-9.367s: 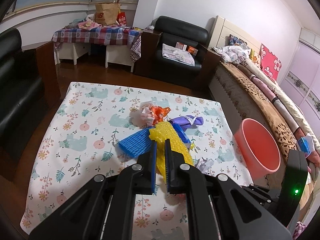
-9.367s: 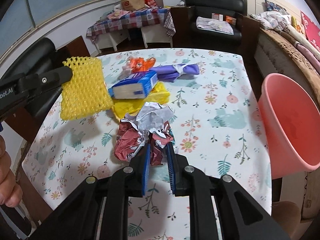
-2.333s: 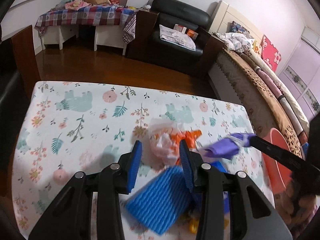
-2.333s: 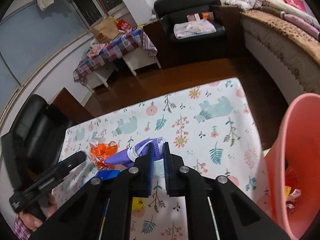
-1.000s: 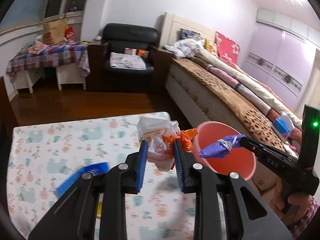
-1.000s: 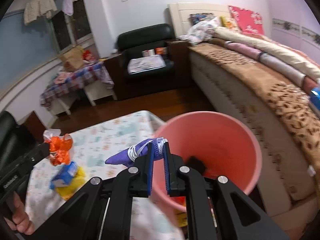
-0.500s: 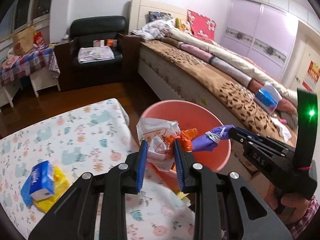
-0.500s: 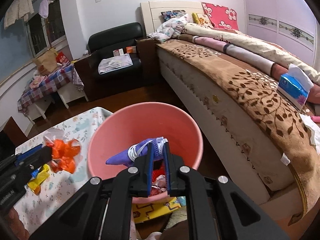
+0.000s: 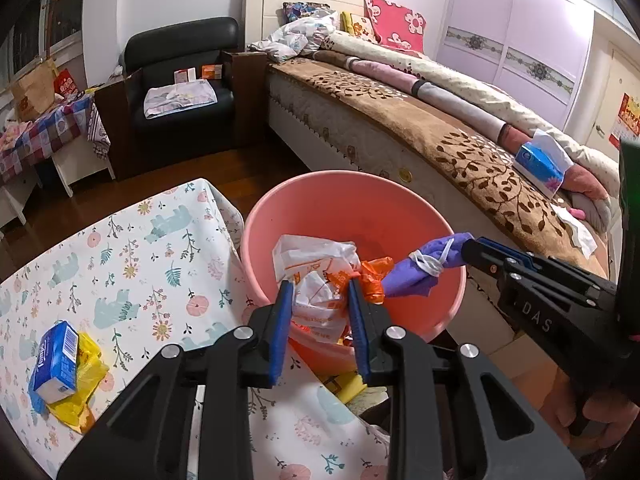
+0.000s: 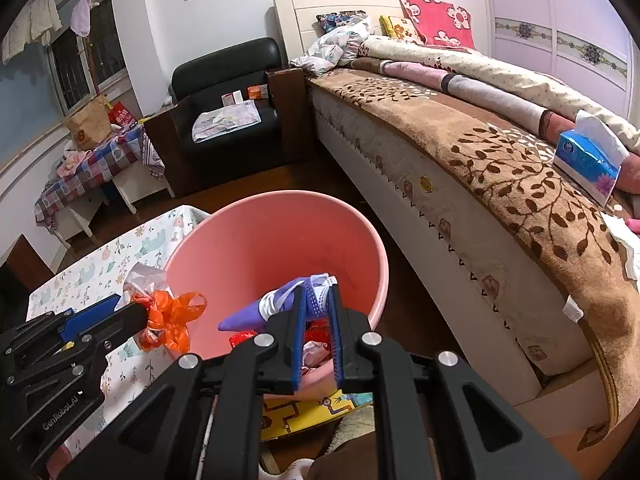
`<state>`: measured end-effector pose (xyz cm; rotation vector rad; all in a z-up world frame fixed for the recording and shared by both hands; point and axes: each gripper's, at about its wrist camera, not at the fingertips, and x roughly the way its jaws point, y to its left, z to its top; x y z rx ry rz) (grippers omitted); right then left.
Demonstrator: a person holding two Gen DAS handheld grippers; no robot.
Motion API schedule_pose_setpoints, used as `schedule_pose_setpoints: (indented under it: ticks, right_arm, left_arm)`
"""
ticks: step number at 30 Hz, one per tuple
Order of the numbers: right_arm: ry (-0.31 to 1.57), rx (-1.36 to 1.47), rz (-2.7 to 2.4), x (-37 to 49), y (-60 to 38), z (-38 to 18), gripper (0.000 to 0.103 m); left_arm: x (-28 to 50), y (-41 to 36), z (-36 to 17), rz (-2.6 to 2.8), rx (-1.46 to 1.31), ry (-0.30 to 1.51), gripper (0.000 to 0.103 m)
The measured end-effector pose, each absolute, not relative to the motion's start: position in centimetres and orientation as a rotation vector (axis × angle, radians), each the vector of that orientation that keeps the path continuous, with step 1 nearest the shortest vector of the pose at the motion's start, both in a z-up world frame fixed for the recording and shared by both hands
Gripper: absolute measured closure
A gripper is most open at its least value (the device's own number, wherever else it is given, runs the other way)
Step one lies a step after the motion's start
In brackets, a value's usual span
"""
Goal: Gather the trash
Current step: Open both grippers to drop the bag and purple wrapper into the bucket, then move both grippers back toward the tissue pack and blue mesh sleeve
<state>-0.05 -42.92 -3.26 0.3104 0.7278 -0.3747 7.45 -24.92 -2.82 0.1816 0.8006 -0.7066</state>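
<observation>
Pink plastic bucket (image 9: 400, 208) sits on the floor between the table with the bear-and-flower cloth (image 9: 132, 256) and the long side of the bed with the brown leaf blanket (image 9: 460, 148). Its round rim touches the table's corner at about 9 o'clock in my left view. At 3 o'clock the bed side is near the rim. The mouth of the bucket is wide and open on top.

My left gripper (image 9: 319, 296) has its blue fingers (image 9: 285, 300) pressed on a crumpled white plastic bag with orange print (image 9: 316, 264). An orange plastic tail (image 9: 372, 276) sticks out toward 3 o'clock. The bag hangs over the near side of the bucket's mouth.

My right gripper (image 10: 316, 304) has its fingers squeezed on a purple bundle tied with a white string (image 10: 276, 304). The bundle is long and thin. In my right view its long line runs from the fingers toward 9 o'clock, with the pointy tip tipped a little down. It is above the near rim of the bucket, over the inside. In my left view the purple bundle (image 9: 420, 268) points toward 8 o'clock, and its end is just beside the orange tail.

Deep inside the bucket I see red and white scraps (image 10: 316, 340).

On the table at 8 o'clock in my left view, a blue and white box (image 9: 56, 360) lies on a yellow plastic bag (image 9: 86, 384), near the table's near edge.
</observation>
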Motion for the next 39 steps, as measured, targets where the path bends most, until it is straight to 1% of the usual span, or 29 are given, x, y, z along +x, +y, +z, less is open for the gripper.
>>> schedule_pose_setpoints:
  ticks: [3,5,8,13,14,15,16,18,22,24,26,28,39]
  right_arm:
    - [0.728,0.308,-0.371,0.0,-42.9,-3.4,0.092]
    - [0.729,0.303,-0.37,0.1,-42.8,-3.4,0.092]
    - [0.727,0.296,-0.368,0.3,-42.4,-3.4,0.092]
    - [0.727,0.29,-0.355,0.4,-42.2,-3.3,0.09]
    - [0.726,0.289,-0.351,0.4,-42.1,-3.3,0.088]
    - [0.723,0.288,-0.345,0.4,-42.0,-3.2,0.082]
    - [0.719,0.287,-0.341,0.4,-41.9,-3.1,0.07]
    - [0.703,0.28,-0.342,0.2,-41.7,-2.9,0.063]
    - [0.69,0.265,-0.325,0.0,-40.9,-2.5,0.059]
    - [0.683,0.261,-0.32,-0.2,-40.5,-2.5,0.053]
    - [0.678,0.256,-0.316,-0.3,-40.1,-2.4,0.051]
    - [0.672,0.254,-0.309,-0.4,-39.6,-2.5,0.047]
    - [0.679,0.215,-0.236,-0.3,-36.3,-2.6,0.046]
  left_arm:
    - [7.6,-24.9,-2.8,-0.706,0.173,0.809,0.072]
    - [7.6,-24.8,-2.8,-0.701,0.176,0.811,0.063]
    - [7.5,-24.6,-2.5,-0.695,0.172,0.804,0.058]
    - [7.3,-24.2,-1.9,-0.702,0.157,0.791,0.057]
    - [7.2,-24.0,-1.8,-0.703,0.154,0.788,0.057]
    - [7.1,-23.9,-1.7,-0.705,0.151,0.784,0.057]
    - [6.9,-23.8,-1.6,-0.707,0.149,0.781,0.057]
    - [6.7,-23.5,-1.4,-0.711,0.145,0.777,0.057]
    - [6.2,-22.9,-1.1,-0.708,0.145,0.774,0.057]
    - [5.8,-22.5,-1.0,-0.699,0.146,0.767,0.057]
    - [5.6,-22.0,-0.8,-0.692,0.14,0.762,0.057]
    - [5.3,-21.4,-0.7,-0.676,0.139,0.756,0.057]
    - [4.3,-17.7,0.2,-0.563,0.113,0.732,0.057]
